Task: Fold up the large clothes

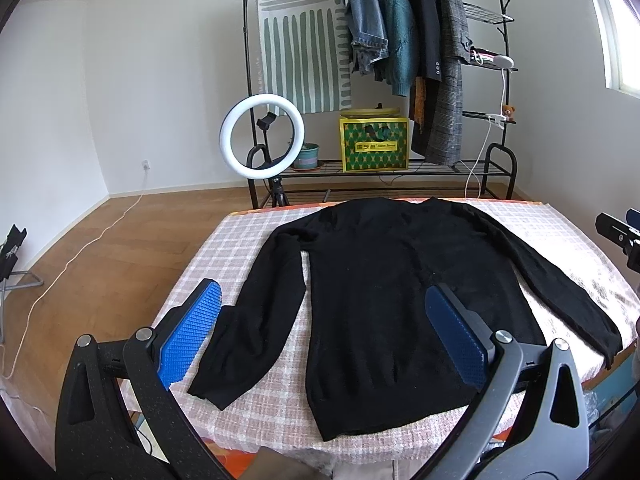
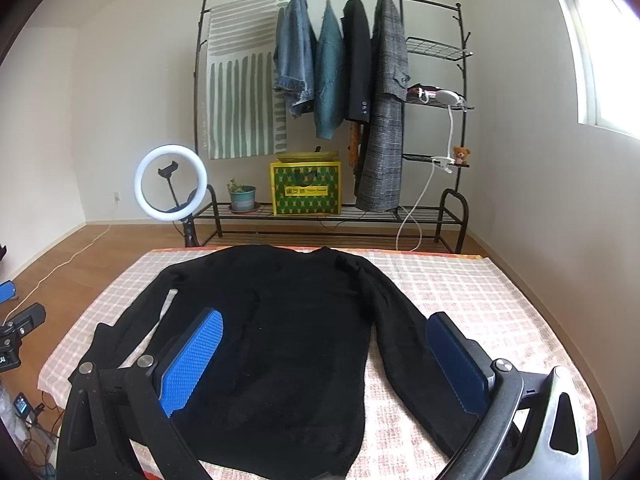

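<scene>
Left gripper (image 1: pixel 320 336) and right gripper (image 2: pixel 324 360) are both hovering with jaws spread wide, gripping nothing. The sweater (image 1: pixel 372 300) is lying flat just beneath and ahead of them, sleeves splaying outward on the checked cloth (image 1: pixel 248 240). Likely risks: pads pinching that cloth along with the knit, or a lopsided grab dragging and bunching the sweater.

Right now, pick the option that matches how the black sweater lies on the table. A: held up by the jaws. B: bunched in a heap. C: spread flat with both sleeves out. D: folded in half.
C: the black sweater lies flat on the checked cloth, both sleeves extended, and both grippers' jaws are open and hold nothing.
</scene>
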